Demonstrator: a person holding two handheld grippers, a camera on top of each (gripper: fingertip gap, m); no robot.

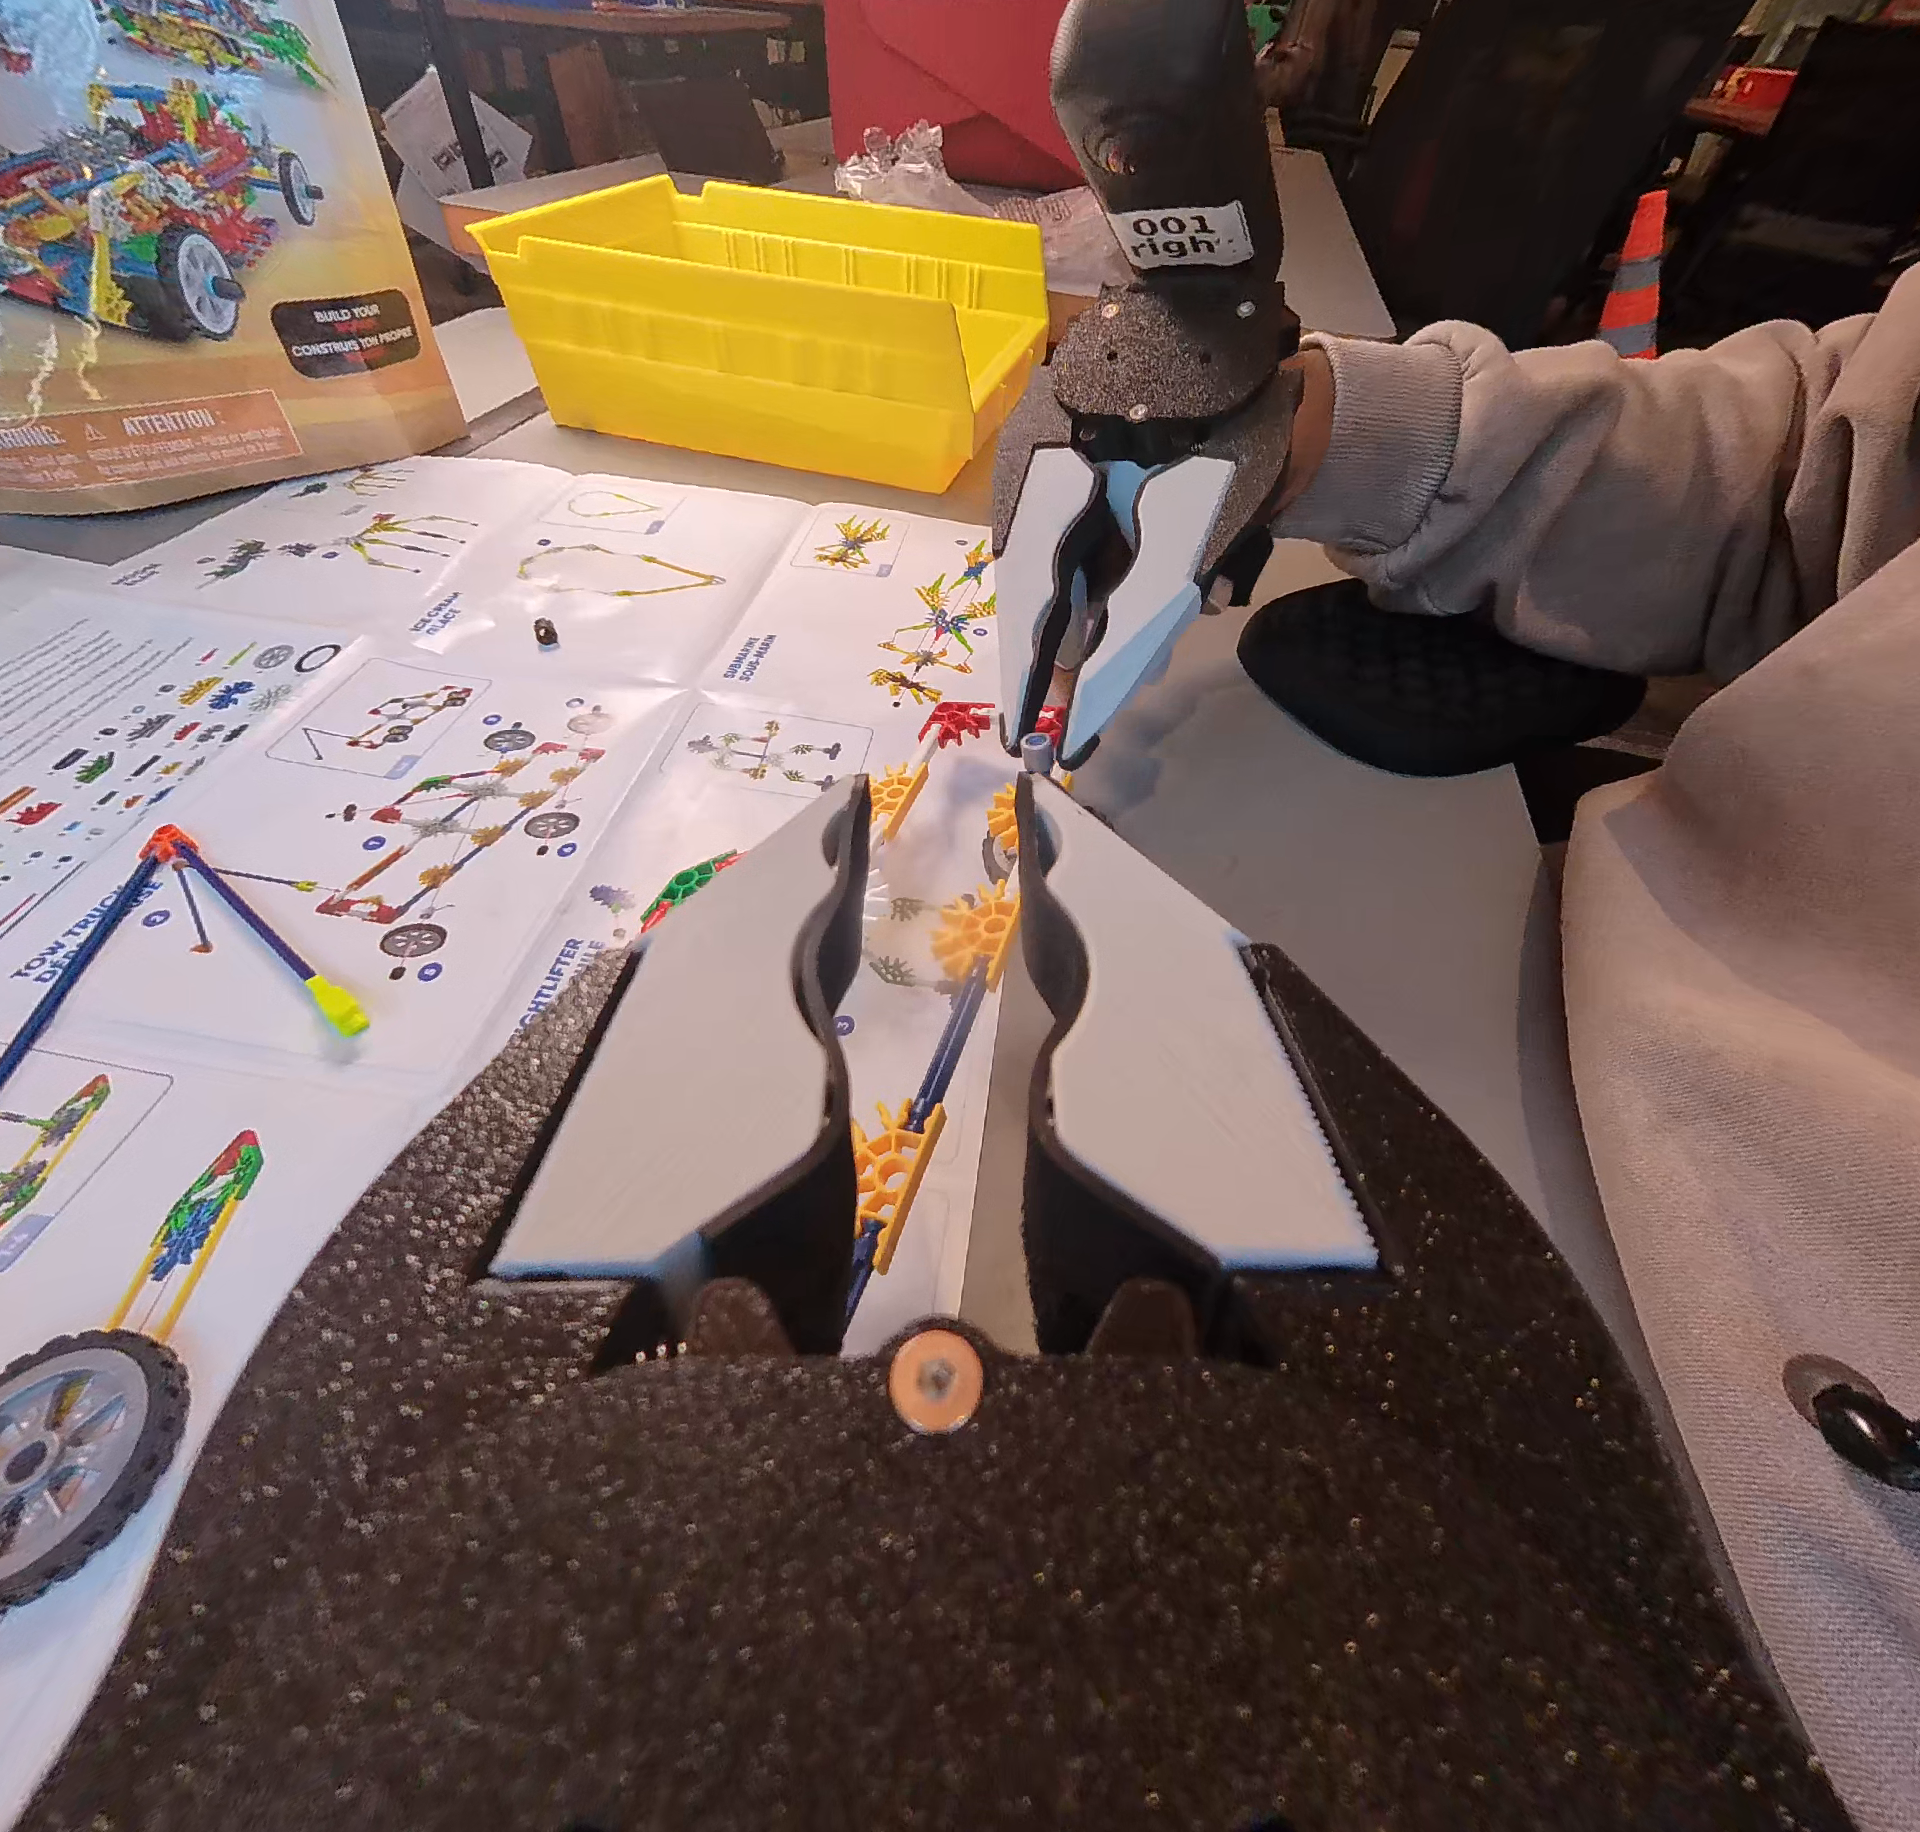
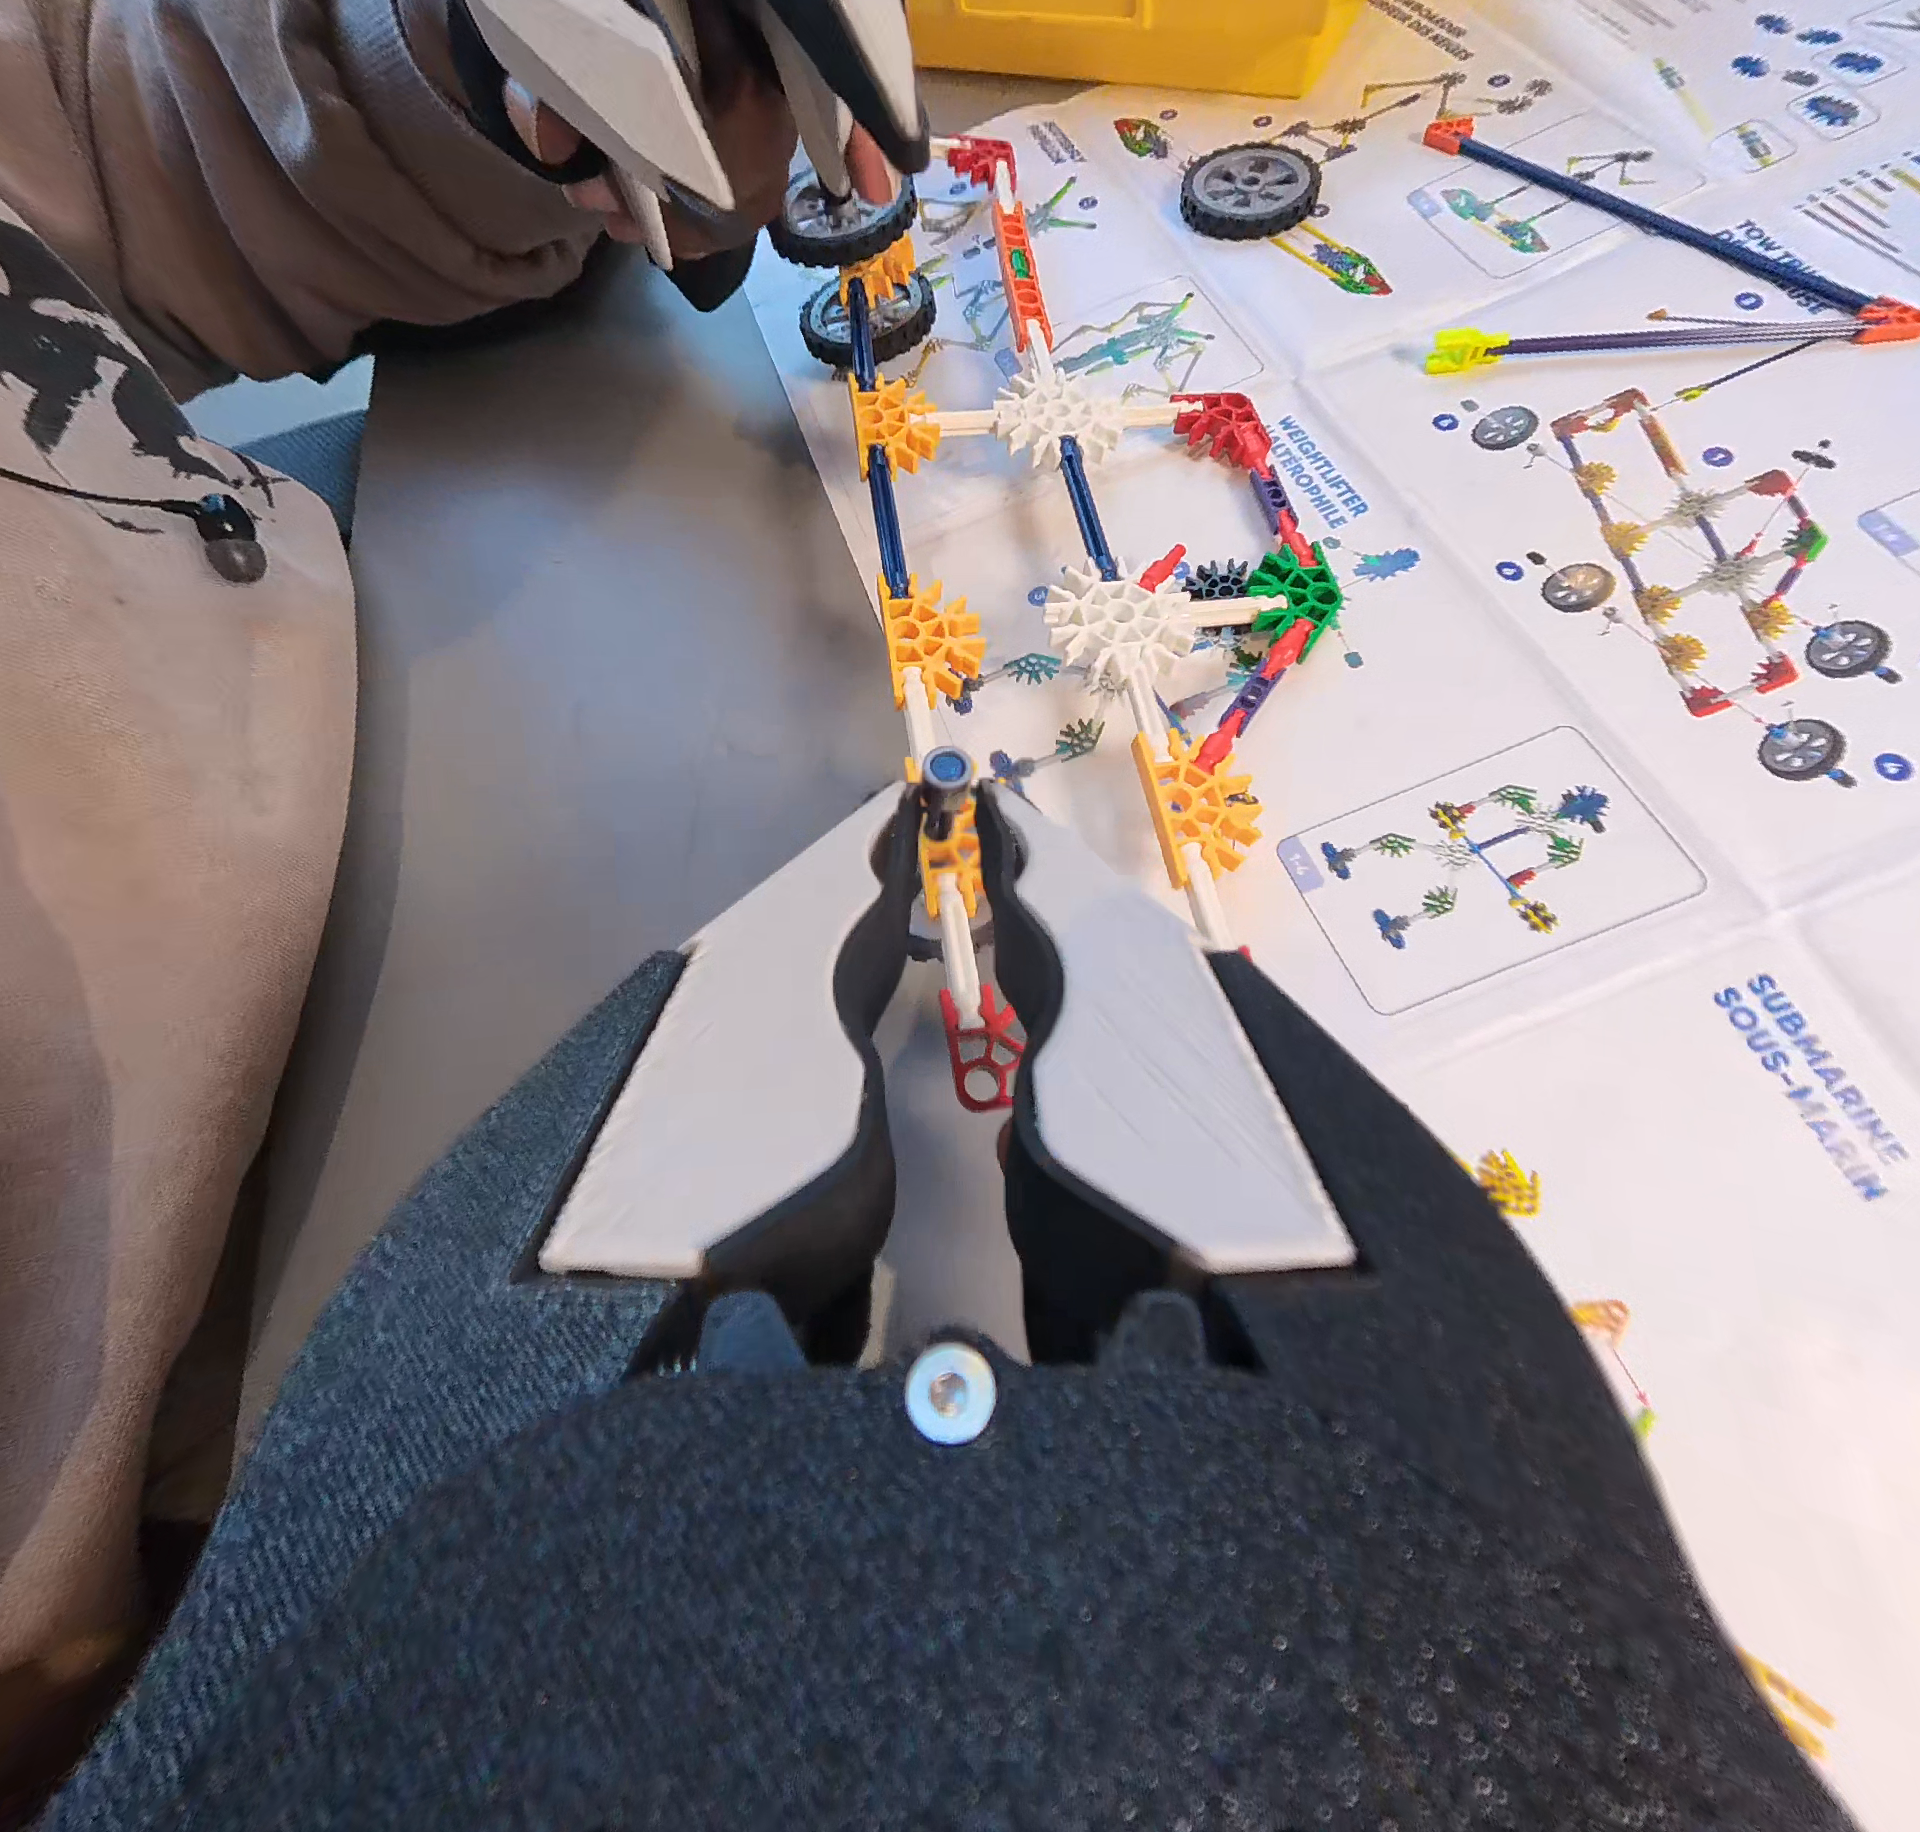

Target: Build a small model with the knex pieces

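A flat frame of rods and connectors (image 2: 1060, 421) lies on the instruction sheet (image 2: 1558, 1055), with yellow, white, red and green snowflake connectors. My right gripper (image 2: 943, 795) is shut on a small grey cap (image 2: 948, 769) at the near end of the frame, above a yellow connector (image 2: 951, 852). It also shows in the left wrist view (image 1: 1039, 748), pointing down. My left gripper (image 1: 940, 795) is open over the frame's far end. In the right wrist view it (image 2: 800, 193) hangs over two small wheels (image 2: 842, 224) mounted there, one finger close to the upper wheel.
A yellow bin (image 1: 769, 328) stands behind the sheet, with a toy box (image 1: 187, 203) to its left. A loose wheel (image 1: 73, 1450) and a blue-rod triangle with an orange connector (image 1: 166, 842) lie on the sheet. A person's sleeve (image 1: 1558, 494) and coat fill the right side. The gap from one gripper's tips to the other's is roughly 10 cm. My left gripper's tips are some 20 cm from the loose wheel (image 1: 73, 1450). It is also in sight in the right wrist view (image 2: 1240, 196).
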